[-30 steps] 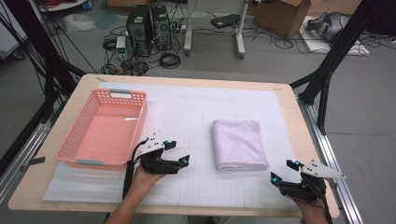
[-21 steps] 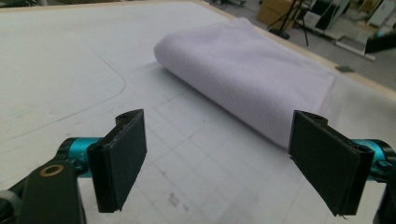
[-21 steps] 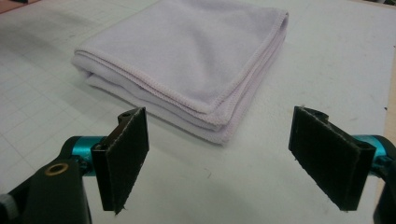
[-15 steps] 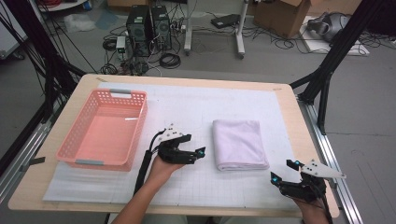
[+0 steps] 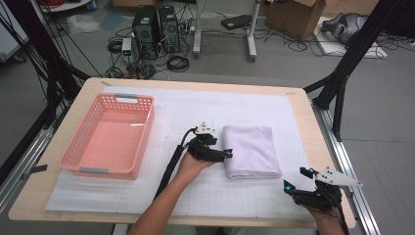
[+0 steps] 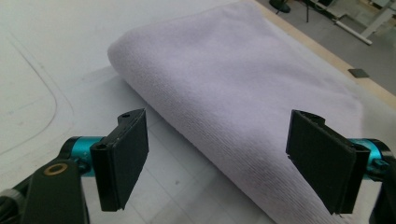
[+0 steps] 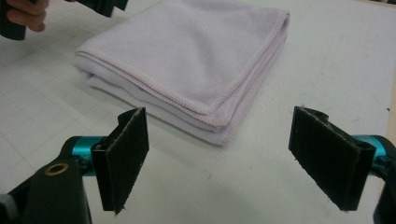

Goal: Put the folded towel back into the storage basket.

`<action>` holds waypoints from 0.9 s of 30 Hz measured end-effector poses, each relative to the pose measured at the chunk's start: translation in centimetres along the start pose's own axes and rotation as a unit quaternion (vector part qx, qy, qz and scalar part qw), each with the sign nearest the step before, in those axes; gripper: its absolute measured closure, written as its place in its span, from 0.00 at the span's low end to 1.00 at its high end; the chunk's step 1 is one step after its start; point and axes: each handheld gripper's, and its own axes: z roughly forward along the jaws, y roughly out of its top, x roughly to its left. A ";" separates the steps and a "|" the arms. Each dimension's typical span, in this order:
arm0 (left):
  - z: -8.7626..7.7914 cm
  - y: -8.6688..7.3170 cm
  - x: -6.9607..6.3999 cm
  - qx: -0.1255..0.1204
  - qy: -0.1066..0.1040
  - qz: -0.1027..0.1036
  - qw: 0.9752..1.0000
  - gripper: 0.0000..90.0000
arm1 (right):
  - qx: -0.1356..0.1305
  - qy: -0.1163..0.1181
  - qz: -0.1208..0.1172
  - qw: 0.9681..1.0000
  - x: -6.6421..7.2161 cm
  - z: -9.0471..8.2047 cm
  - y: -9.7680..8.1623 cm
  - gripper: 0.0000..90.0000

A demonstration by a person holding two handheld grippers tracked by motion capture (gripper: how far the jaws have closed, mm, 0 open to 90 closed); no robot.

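Note:
A folded pale lilac towel lies flat on the white grid mat, right of the middle. My left gripper is open at the towel's left folded edge, low over the mat. In the left gripper view the towel's rounded fold runs between and beyond the two black pads, which hold nothing. My right gripper is open near the table's front right corner. In the right gripper view the towel's stitched corner lies just ahead of the open jaws, apart from them.
An empty pink plastic basket stands on the mat at the left. The wooden table's right edge is close to my right gripper. Behind the table, computer towers, cables and stand legs cover the floor.
My left gripper has travelled right across the mat from near the basket's front corner to the towel's left edge. The right gripper has stayed put.

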 end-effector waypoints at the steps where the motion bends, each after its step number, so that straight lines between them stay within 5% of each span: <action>1: 0.3 0.0 0.0 0.006 0.001 -0.004 1.000 0.24 | 0.000 0.000 -0.001 1.000 0.0 0.0 0.0 0.21; 9: 2.4 -0.1 -0.4 0.031 0.001 -0.030 0.999 0.23 | 0.001 0.001 0.003 1.000 0.0 0.0 0.0 0.21; 17: 3.0 -0.3 -0.5 0.046 0.000 -0.023 0.999 0.25 | 0.002 0.001 0.001 1.000 -0.1 0.1 0.0 0.21; 25: 3.3 -0.5 -1.0 0.037 -0.024 -0.028 0.999 0.73 | -0.001 0.001 0.005 1.000 -0.1 0.0 0.0 0.21; 27: 3.1 -0.4 -1.0 0.029 -0.027 -0.030 0.999 0.77 | -0.001 0.001 0.005 1.000 -0.2 0.0 0.0 0.21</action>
